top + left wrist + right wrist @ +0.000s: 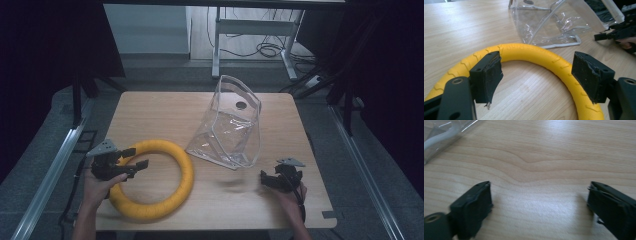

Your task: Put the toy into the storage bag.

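Observation:
A yellow foam ring (157, 180) lies flat at the front left of the wooden table (165, 107). My left gripper (136, 157) hovers open over the ring's left side, jaws pointing right across its hole. In the left gripper view the ring (529, 51) arcs behind the two spread pads (487, 76), nothing between them. A clear plastic zip bag (230, 122) stands open at the table's middle, also seen as the bag (549, 22) ahead. My right gripper (264, 177) is open at the front right, low over bare wood; its pads (472, 206) are wide apart.
Black curtains flank the table. Metal rails (47, 175) run along both sides on the floor. A desk frame and cables (265, 47) stand beyond the far edge. The bag's white-trimmed corner (439, 137) shows in the right gripper view's upper left.

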Tool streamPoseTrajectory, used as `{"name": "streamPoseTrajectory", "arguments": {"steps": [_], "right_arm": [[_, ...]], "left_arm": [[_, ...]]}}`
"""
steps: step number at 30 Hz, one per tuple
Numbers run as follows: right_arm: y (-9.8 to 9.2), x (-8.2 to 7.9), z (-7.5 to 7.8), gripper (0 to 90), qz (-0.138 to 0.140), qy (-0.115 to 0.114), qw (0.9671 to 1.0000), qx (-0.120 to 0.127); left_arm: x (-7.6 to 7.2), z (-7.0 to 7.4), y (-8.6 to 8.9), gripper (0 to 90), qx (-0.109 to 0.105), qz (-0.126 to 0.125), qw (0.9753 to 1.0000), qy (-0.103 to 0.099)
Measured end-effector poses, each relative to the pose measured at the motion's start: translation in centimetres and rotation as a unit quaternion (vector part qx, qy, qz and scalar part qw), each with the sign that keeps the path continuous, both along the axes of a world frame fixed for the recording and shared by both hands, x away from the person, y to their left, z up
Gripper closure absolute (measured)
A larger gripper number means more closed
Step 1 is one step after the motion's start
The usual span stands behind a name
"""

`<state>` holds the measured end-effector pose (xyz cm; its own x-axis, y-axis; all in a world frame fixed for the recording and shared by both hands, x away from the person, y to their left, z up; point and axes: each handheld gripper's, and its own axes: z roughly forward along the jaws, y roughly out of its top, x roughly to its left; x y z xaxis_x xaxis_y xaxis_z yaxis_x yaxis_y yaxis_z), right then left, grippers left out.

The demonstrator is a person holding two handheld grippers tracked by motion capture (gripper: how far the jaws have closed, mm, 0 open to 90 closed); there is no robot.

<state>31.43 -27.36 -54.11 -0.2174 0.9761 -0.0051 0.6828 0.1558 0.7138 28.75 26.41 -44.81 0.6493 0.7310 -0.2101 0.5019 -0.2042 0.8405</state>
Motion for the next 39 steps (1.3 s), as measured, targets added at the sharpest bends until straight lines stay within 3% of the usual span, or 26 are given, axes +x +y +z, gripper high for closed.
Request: {"name": "streamPoseTrajectory", "arguments": {"steps": [5, 10, 13, 16, 21, 26, 27, 28, 30, 32, 35, 36, 37, 38, 39], "right_arm": [[-0.4, -0.4, 0.1, 13.5, 0.009, -0.006, 0.9999, 0.002], [-0.6, -0.5, 0.1, 14.1, 0.014, -0.006, 0.9999, 0.0], [-0.7, -0.4, 0.1, 15.1, 0.014, -0.008, 0.9999, 0.001], [-0.7, -0.4, 0.1, 15.5, 0.013, -0.008, 0.9999, 0.002], [-0.7, -0.4, 0.1, 16.1, 0.012, -0.009, 0.9999, 0.001], [-0.7, -0.5, 0.1, 16.4, 0.01, -0.008, 0.9999, 0.002], [-0.7, -0.5, 0.1, 16.6, 0.009, -0.008, 0.9999, 0.002], [-0.7, -0.5, 0.1, 16.8, 0.009, -0.008, 0.9999, 0.002], [-0.7, -0.5, 0.1, 16.9, 0.009, -0.009, 0.9999, 0.002], [-0.7, -0.5, 0.1, 16.9, 0.008, -0.009, 0.9999, 0.002], [-0.7, -0.5, 0.1, 17.0, 0.008, -0.009, 0.9999, 0.002], [-0.7, -0.5, 0.1, 17.0, 0.008, -0.009, 0.9999, 0.002], [-0.7, -0.5, 0.1, 17.1, 0.008, -0.009, 0.9999, 0.002], [-0.7, -0.5, 0.1, 17.2, 0.008, -0.009, 0.9999, 0.002], [-0.7, -0.5, 0.1, 17.2, 0.007, -0.009, 0.9999, 0.002]], "left_arm": [[-0.3, 0.3, -0.4, 23.9, 0.003, -0.012, 0.9999, -0.001], [-0.3, 0.9, -1.8, 25.0, 0.021, -0.039, 0.999, 0.008], [-0.9, 0.8, -3.5, 25.2, 0.05, -0.084, 0.9948, 0.029], [-1.7, 0.7, -4.6, 25.1, 0.089, -0.117, 0.9881, 0.045], [-2.8, 0.0, -5.7, 25.2, 0.119, -0.157, 0.9772, 0.081], [-3.5, -1.5, -7.1, 25.6, 0.147, -0.177, 0.9671, 0.109], [-3.5, -1.5, -7.1, 25.6, 0.147, -0.177, 0.9671, 0.109], [-3.7, -1.9, -7.6, 25.7, 0.158, -0.181, 0.9638, 0.116], [-3.9, -2.3, -7.9, 26.0, 0.167, -0.182, 0.9609, 0.125], [-4.1, -2.6, -8.1, 26.3, 0.182, -0.185, 0.9564, 0.133], [-4.5, -3.1, -8.6, 26.4, 0.216, -0.191, 0.9458, 0.149], [-4.6, -3.2, -8.7, 26.5, 0.23, -0.195, 0.9409, 0.153], [-4.6, -3.2, -8.7, 26.5, 0.23, -0.195, 0.9409, 0.153], [-4.8, -3.6, -9.0, 26.5, 0.253, -0.205, 0.9316, 0.161], [-4.9, -3.7, -9.1, 26.7, 0.263, -0.209, 0.9272, 0.166]]}}
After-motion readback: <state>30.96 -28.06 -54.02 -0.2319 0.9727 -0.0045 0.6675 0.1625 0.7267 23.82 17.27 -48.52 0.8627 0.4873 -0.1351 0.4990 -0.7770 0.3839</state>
